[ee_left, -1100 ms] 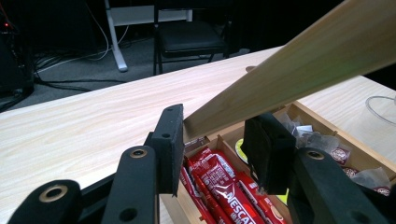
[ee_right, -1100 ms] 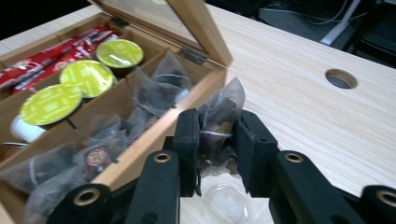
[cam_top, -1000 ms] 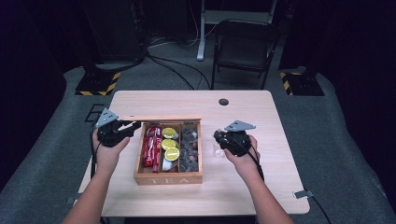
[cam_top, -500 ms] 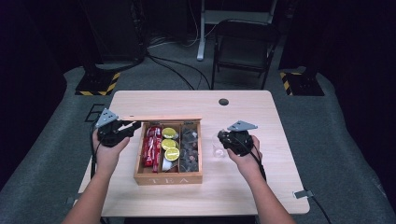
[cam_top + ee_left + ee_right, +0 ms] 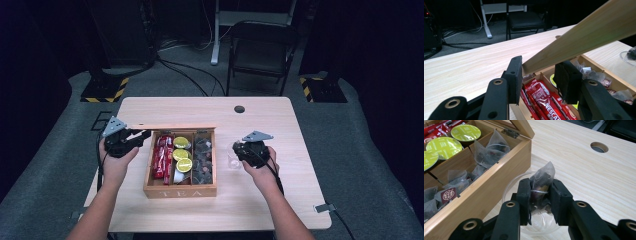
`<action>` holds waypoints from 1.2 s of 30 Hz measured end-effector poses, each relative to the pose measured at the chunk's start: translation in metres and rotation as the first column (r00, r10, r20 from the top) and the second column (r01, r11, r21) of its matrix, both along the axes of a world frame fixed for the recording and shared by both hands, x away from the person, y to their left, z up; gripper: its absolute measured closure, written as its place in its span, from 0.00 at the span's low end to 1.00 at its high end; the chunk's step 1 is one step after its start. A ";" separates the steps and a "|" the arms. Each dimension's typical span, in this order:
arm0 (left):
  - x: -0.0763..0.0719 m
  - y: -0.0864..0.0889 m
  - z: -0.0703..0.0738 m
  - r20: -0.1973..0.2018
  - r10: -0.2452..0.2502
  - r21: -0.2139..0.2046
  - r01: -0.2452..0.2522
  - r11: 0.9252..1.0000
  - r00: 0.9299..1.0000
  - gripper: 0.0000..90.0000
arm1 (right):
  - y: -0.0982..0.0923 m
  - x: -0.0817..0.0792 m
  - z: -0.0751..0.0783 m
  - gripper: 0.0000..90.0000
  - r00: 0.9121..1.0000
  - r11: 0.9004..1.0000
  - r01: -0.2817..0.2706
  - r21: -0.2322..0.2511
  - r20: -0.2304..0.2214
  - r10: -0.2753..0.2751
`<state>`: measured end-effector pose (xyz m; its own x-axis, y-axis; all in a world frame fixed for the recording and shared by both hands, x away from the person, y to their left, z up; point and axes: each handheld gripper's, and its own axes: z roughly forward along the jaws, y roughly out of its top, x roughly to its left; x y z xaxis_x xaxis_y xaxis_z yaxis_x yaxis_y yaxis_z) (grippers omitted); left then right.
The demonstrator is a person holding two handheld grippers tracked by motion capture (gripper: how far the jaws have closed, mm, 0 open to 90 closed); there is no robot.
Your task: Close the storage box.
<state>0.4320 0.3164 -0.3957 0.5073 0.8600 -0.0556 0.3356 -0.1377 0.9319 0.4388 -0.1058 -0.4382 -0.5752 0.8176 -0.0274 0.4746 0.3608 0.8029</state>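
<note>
High view: left tongs [image 5: 142, 134] pinch the raised lid [image 5: 172, 128] of the wooden tea box [image 5: 180, 191] at its 9 o'clock corner; right tongs [image 5: 235, 149] hang over a clear glass cup [image 5: 232, 159], at 3 o'clock of the box on the tabletop [image 5: 260, 210].

Left gripper view: lid [image 5: 584, 35] is stiff, light wood; an edge grip suits it.

Right gripper view: right tongs [image 5: 539, 195] clamp a pyramid tea bag [image 5: 544, 176] over the cup [image 5: 509, 188]. Judged featherlight, soft, tearable mesh; pinch gently mid-body.

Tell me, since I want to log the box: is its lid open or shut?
Open. The left gripper holds the lid raised at a slant, and the compartments of the box show sachets, pods and tea bags.
</note>
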 end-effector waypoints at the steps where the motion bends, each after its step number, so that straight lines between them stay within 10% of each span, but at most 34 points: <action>1: 0.000 0.000 0.000 0.000 0.000 0.000 0.000 1.000 1.000 0.65 | 0.001 0.000 -0.001 0.78 1.000 1.000 0.002 0.004 -0.002 -0.002; 36: 0.000 0.000 0.000 -0.011 -0.005 0.004 0.005 1.000 1.000 0.64 | 0.020 -0.005 0.018 0.50 0.998 0.999 -0.024 0.033 0.052 0.022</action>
<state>0.4322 0.3166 -0.3962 0.5112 0.8575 -0.0579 0.3454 -0.1433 0.9274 0.4342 -0.0863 -0.4203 -0.5924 0.8051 -0.0303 0.4244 0.3439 0.8376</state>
